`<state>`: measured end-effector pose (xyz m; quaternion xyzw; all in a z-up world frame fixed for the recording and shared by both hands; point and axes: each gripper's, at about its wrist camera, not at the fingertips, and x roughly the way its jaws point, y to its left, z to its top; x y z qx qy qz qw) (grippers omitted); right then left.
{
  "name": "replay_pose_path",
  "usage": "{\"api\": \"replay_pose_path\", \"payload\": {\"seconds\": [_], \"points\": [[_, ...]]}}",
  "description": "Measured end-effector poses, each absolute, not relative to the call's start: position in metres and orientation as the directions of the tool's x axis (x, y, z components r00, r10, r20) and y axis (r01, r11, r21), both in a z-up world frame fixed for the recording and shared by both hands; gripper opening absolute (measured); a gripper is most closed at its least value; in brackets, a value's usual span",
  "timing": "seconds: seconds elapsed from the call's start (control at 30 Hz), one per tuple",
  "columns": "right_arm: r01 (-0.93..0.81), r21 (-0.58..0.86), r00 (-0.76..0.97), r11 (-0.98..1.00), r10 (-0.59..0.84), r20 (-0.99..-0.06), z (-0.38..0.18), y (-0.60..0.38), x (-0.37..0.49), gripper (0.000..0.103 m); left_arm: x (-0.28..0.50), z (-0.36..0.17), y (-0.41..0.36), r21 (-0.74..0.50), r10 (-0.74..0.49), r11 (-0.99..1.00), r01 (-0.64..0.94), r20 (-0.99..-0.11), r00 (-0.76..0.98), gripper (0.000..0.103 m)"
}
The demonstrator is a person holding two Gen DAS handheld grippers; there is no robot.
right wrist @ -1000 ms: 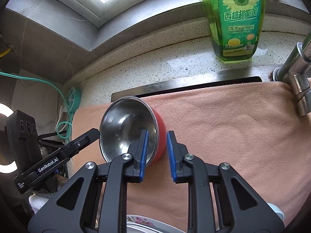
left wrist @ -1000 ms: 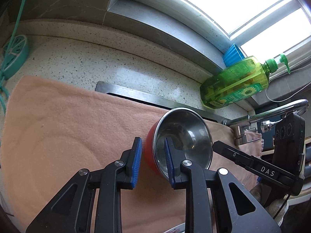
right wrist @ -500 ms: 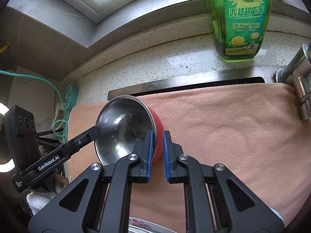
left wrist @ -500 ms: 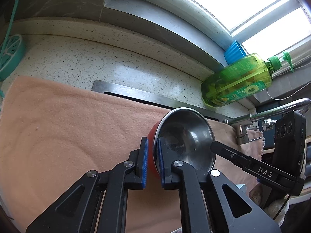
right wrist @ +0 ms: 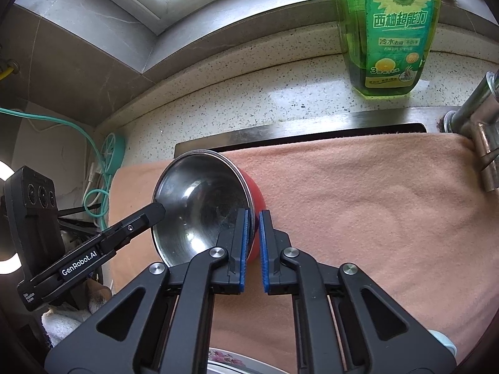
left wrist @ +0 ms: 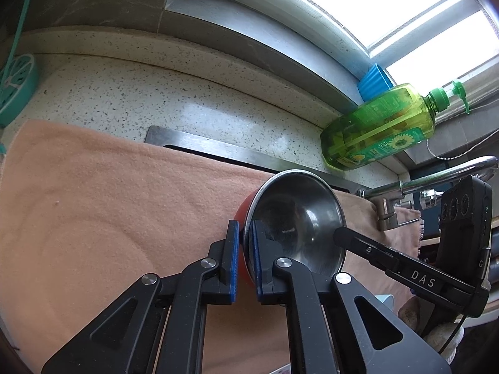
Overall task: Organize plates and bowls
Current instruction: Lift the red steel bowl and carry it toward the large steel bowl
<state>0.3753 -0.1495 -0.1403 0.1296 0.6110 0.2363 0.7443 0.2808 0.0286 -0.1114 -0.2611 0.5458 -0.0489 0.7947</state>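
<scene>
Daylight from the window falls on a speckled stone counter

The peach fleece cloth lies bare from 9 to 11 o'clock of the red steel-lined bowl — open passage. At 1 o'clock the green dish-soap bottle and at 3 o'clock the chrome tap block the way.

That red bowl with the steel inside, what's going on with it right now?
Both hand-held grippers are clamped on the bowl at once. The left gripper pinches one side of its rim, the right gripper the opposite side, jaws shut on the wall. The bowl is tilted over the peach towel covering the sink, near the faucet.
</scene>
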Motion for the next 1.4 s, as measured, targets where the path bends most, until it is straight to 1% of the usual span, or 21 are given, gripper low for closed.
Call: {"api": "replay_pose_path", "payload": {"seconds": [0.43, 0.7, 1.4], "points": [[-0.233, 0.499, 0.162, 0.835, 0.539, -0.827, -0.107, -0.149, 0.352, 0.007, 0.255, -0.076, 0.036, -0.493, -0.365, 0.851, -0.182, -0.803, 0.471, 0.006], [-0.264, 0.515, 0.181, 0.815, 0.567, -0.804, -0.084, -0.147, 0.323, 0.007, 0.223, -0.053, 0.042, -0.510, -0.363, 0.844, -0.169, -0.773, 0.520, 0.007], [-0.353, 0.518, 0.215, 0.779, 0.606, -0.766, -0.034, -0.128, 0.237, 0.007, 0.138, -0.018, 0.064, -0.537, -0.351, 0.829, -0.157, -0.718, 0.601, 0.006]]}}
